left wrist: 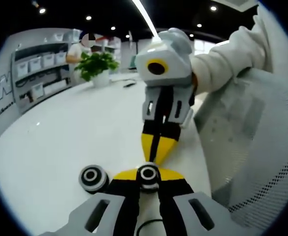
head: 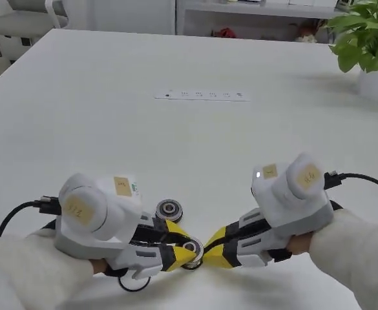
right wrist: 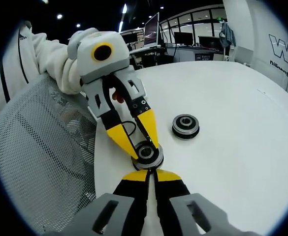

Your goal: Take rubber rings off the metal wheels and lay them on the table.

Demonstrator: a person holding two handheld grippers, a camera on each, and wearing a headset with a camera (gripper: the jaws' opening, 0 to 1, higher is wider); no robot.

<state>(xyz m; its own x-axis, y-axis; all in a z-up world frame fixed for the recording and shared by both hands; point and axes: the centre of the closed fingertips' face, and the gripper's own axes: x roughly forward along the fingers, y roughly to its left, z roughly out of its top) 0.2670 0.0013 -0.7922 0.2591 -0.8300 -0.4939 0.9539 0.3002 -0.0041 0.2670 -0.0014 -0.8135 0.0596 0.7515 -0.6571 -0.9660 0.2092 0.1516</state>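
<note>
Down on the white surface [head: 176, 129], both tools meet close in front of the person. The left hand-held gripper [head: 181, 247] is pinching a metal wheel [right wrist: 147, 153] by its sides. The right hand-held gripper [head: 209, 254], tips pressed together, noses at the rubber ring [right wrist: 160, 158] on its rim (caught or not, cannot tell). A second wheel [head: 169, 208] lies just beside. The risk now: tips skidding off the rubber, or a hard tug twisting the wheel out of the clamp.

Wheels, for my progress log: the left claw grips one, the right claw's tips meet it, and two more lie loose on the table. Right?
No: only one more wheel lies loose on the table, as the head view shows.
</note>
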